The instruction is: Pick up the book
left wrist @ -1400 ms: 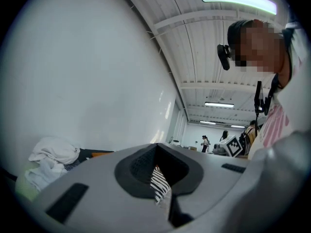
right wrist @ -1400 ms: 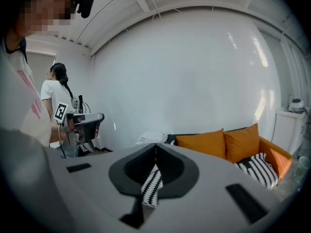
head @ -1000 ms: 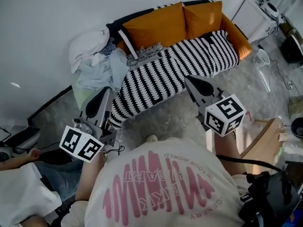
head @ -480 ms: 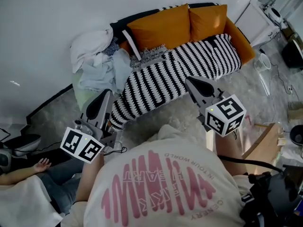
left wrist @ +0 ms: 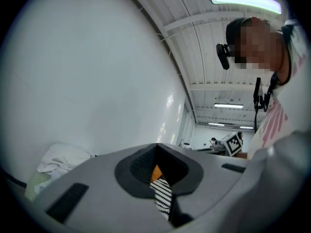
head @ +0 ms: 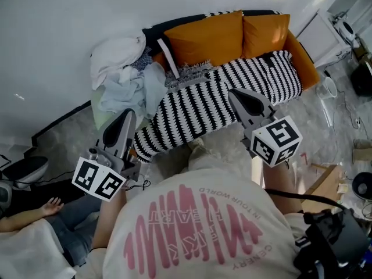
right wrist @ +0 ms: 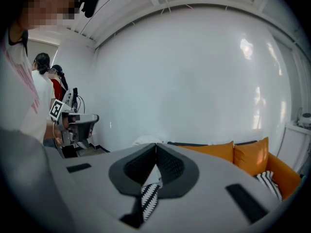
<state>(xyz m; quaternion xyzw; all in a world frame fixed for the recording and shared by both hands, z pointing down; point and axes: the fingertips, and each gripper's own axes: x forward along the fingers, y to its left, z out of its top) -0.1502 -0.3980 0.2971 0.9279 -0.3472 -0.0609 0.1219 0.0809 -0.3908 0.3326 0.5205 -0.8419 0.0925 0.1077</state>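
Since the earlier frame the sofa [head: 302, 54] has drawn nearer in the head view, and both grippers have advanced toward it. The seated person's hand [head: 53, 203] at lower left has also shifted a little.

Left gripper [head: 129, 114]: held low in front of the sofa's left end, pointing roughly level at it. Its own view shows the jaw tips pressed together at the apex with nothing between them. Only a sliver of the striped throw [head: 232, 89] and some orange upholstery show through the notch below the tips. Its marker cube [head: 97, 179] faces the head camera.

Right gripper [head: 232, 93]: held over the front edge of the seat near the middle and tilted slightly downward. Its jaws are likewise closed tip to tip and hold nothing.

Book [head: 171, 57]: not yet touched. It stands tilted at the back of the seat, just beside the left of the two orange cushions [head: 206, 36], with a heap of clothes [head: 125, 80] on its other side. Both grippers are well apart from it, and the left one is the nearer.

Surroundings: the black-and-white throw covers the seat and hangs over its front. A plain white wall [head: 70, 16] stands behind the sofa. The clothes heap occupies the sofa's left end.
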